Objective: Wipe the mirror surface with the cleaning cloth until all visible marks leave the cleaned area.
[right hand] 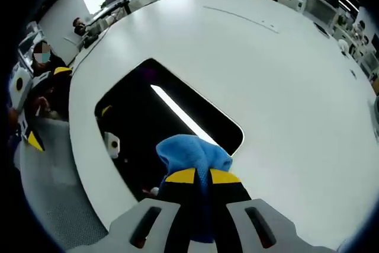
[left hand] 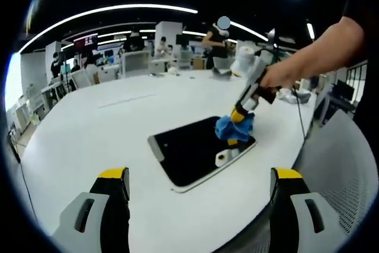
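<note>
white round table (left hand: 106, 128), mirror (left hand: 189, 155) lying flat on it

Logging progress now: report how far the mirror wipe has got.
Done: the right gripper has the blue cloth clamped and pressed on the mirror. In hand: wiping near one corner. Left: whether marks remain cannot be told, since the glass mostly reflects the ceiling. The left gripper hangs open, off the mirror.

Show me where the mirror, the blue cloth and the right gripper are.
mirror (left hand: 189, 149): left gripper view, middle of its dark glass.
blue cloth (right hand: 189, 152): right gripper view, top of the bunched fabric.
right gripper (right hand: 202, 177): right gripper view, between its yellow tips, shut on the cloth.
</note>
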The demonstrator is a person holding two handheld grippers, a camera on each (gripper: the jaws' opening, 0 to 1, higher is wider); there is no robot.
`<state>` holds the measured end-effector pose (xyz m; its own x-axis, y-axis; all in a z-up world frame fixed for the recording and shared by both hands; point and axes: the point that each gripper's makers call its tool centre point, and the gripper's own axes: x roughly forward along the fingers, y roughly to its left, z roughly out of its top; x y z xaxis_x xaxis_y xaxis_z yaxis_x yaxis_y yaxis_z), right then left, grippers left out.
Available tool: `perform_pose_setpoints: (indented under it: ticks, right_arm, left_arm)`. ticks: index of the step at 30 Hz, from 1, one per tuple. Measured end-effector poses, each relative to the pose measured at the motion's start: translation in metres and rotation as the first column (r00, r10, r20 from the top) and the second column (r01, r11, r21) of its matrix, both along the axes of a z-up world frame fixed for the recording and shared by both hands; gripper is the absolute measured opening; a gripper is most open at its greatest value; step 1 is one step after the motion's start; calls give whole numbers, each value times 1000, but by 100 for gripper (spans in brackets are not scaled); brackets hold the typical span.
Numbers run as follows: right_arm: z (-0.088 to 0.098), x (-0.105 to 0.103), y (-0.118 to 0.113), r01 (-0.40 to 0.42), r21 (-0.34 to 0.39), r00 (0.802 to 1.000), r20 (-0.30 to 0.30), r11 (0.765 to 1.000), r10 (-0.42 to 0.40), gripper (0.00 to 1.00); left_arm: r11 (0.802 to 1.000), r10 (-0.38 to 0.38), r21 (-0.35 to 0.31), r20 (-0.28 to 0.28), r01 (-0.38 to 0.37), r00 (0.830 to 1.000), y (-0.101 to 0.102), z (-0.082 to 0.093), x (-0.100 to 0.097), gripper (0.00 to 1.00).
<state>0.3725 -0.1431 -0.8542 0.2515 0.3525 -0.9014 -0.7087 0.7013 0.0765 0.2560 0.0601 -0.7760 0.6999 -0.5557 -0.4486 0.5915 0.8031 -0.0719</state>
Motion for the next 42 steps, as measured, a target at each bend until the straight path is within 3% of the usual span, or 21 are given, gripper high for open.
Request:
perform_pose_setpoints:
  ticks: [4,7,9,15,27,30,42]
  right_arm:
    - [0,1,1,-11,-7,1000,2,1000,11,2]
    - [0,-1,0,-19,5,1000,17,1000,19,2]
    - [1,-4,-1,-9,15,1000,21,1000,9,2]
    - [1,-12,2,-61,-3,997,49,998,61,2]
    - [1,-16,4,-51,-10,998,47,999,52,2]
    - [1,-20,6,-36,-6,999,21,999,36,2]
    - [0,-32,6,46,-16,999,19,999,-46,2]
  left_arm:
    - [1000,-6,11,-8,6,1000,2,-3,0,100]
    - [999,2,49,20,-3,1000,4,-1,1,99]
    - [999,13,29,22,-13,1000,5,1,2,99]
    - [998,11,55,16,-12,1000,7,-5,2,99]
    - [998,4,59,2,-4,1000,9,-10,1,99]
    - [997,-4,74,2,3,1000,10,-13,0,99]
    - [999,-45,7,-3,45,999,0,-8,-4,99]
